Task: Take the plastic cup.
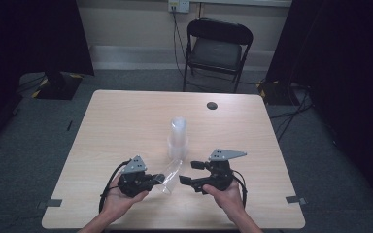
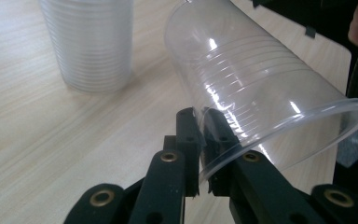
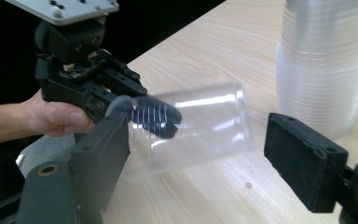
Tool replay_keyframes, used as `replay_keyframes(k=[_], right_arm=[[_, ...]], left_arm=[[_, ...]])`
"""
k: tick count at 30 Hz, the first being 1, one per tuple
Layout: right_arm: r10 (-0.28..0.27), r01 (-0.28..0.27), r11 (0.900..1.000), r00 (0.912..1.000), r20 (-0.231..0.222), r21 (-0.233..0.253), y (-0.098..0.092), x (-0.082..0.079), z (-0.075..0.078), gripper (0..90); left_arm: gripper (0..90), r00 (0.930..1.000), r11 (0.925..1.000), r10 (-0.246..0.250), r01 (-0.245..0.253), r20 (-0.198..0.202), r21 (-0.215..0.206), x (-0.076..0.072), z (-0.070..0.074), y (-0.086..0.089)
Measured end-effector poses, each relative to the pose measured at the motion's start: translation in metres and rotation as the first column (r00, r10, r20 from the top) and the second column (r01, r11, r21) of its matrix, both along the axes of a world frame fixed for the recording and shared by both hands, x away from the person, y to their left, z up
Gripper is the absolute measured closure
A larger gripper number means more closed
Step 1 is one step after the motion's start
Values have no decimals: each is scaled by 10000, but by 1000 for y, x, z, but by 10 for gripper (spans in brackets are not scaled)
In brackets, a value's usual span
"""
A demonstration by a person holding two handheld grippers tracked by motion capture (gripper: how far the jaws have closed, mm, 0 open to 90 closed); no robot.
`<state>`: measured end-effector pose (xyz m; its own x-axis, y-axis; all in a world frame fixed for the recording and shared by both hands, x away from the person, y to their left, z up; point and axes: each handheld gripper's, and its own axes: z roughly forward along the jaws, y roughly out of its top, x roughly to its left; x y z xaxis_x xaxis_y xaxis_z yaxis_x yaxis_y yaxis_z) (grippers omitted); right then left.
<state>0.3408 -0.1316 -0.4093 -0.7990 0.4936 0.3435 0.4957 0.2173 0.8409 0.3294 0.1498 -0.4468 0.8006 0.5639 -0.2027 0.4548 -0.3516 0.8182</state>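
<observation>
bench point(image 1: 126, 121): light wood top, one; carries the stack, both tools work over its near edge
chair point(image 1: 217, 48): one black folding chair beyond the far edge, not part of the work
stack point(image 1: 178, 138): one upright column of nested clear cups, mid-bench; too many ribs to count cups; also seen in the left tool view point(image 2: 91, 42) and right tool view point(image 3: 328, 60)
cup point(image 1: 171, 174): one loose clear cup, tilted on its side, rim toward the left tool, base toward the stack; just in front of the stack, not touching it as far as I can tell; seems off the bench, hard to be sure
left tool point(image 1: 158, 180): jaws together on the cup rim, one inside the wall and one outside; clear in its own view point(image 2: 199, 149), cup point(image 2: 261, 88)
right tool point(image 1: 188, 174): jaws wide apart, nothing between the pads; in its own view the cup point(image 3: 200, 126) lies ahead between them, no contact
hands: two, one per tool, coming in at the near edge
hole point(image 1: 212, 105): one dark round spot at the far right of the bench
step: my read, one cup has been pulled from the stack and held by the rim; right tool lining up to take it
next: close right jaws gently on the mid-wall, thin plastic will buckle; left lets go only once the right grip holds
</observation>
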Motion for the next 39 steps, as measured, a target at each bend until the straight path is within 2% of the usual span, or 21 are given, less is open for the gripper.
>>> replay_keyframes(k=[1,6,7,8,9,10,11,15,16,18,19,20,22,23,25,30,31,32,34,35,39], right_arm=[[103,-103,9999,9998,142,-28,0,-1,0,225],[728,-708,9967,9960,515,-410,6,-6,2,258],[1119,-1069,9913,9916,650,-768,10,-8,3,282],[1119,-1069,9913,9916,650,-768,10,-8,3,282],[1429,-1350,9858,9867,773,-999,13,-9,2,291],[1542,-1452,9830,9850,770,-1120,14,-10,2,287],[1654,-1539,9792,9829,807,-1324,16,-10,1,281],[2037,-1852,9652,9752,870,-1845,17,-9,-2,239],[2037,-1852,9652,9752,870,-1845,17,-9,-2,239],[2428,-2178,9513,9654,948,-2181,17,-9,-4,192],[2543,-2260,9469,9617,1026,-2287,18,-9,-5,175],[2543,-2260,9469,9617,1026,-2287,18,-9,-5,175],[2863,-2495,9307,9521,1079,-2673,21,-10,-8,168],[2965,-2578,9240,9494,1036,-2823,22,-11,-9,162],[3079,-2660,9182,9454,1064,-2936,25,-12,-11,145],[3308,-2863,9111,9371,1116,-2966,27,-14,-10,137],[3462,-2950,9028,9302,1218,-3131,30,-16,-10,133],[3484,-2932,8993,9288,1261,-3245,31,-17,-11,131],[3689,-3045,8863,9197,1344,-3489,35,-19,-12,124],[3691,-3003,8823,9193,1369,-3624,37,-21,-13,120],[3872,-2943,8621,9077,1616,-4125,47,-24,-14,111]], left_arm=[[860,9994,9994,-311,313,-176,139,0,-1,-2],[860,9961,9963,-741,761,-481,410,-1,-4,-8],[861,9926,9938,-981,1015,-722,458,-2,-6,-10],[860,9926,9938,-981,1015,-722,458,-2,-6,-10],[860,9880,9905,-1228,1279,-939,504,-2,-7,-12],[860,9880,9905,-1228,1279,-939,504,-2,-7,-12],[860,9847,9875,-1396,1463,-1047,593,-3,-7,-14],[861,9779,9836,-1671,1740,-1254,465,-3,-8,-14],[861,9779,9836,-1671,1740,-1254,465,-3,-8,-14],[861,9726,9826,-1789,1842,-1486,225,-1,-8,-13],[861,9693,9813,-1868,1917,-1602,159,-1,-8,-13],[862,9693,9813,-1868,1917,-1602,159,-1,-8,-13],[862,9639,9791,-2002,2035,-1753,9,-2,-7,-13],[862,9648,9803,-1949,1976,-1764,-24,-2,-7,-13],[862,9623,9809,-1934,1940,-1911,-155,-1,-7,-12],[866,9598,9836,-1797,1724,-2157,-525,1,-6,-10],[866,9612,9854,-1695,1623,-2177,-507,2,-7,-10],[866,9602,9861,-1655,1580,-2249,-509,3,-7,-9],[865,9623,9882,-1514,1416,-2261,-590,4,-8,-8],[865,9624,9881,-1498,1378,-2267,-680,5,-8,-8],[871,9523,9846,-1464,1140,-2677,-1329,11,-9,-4]])
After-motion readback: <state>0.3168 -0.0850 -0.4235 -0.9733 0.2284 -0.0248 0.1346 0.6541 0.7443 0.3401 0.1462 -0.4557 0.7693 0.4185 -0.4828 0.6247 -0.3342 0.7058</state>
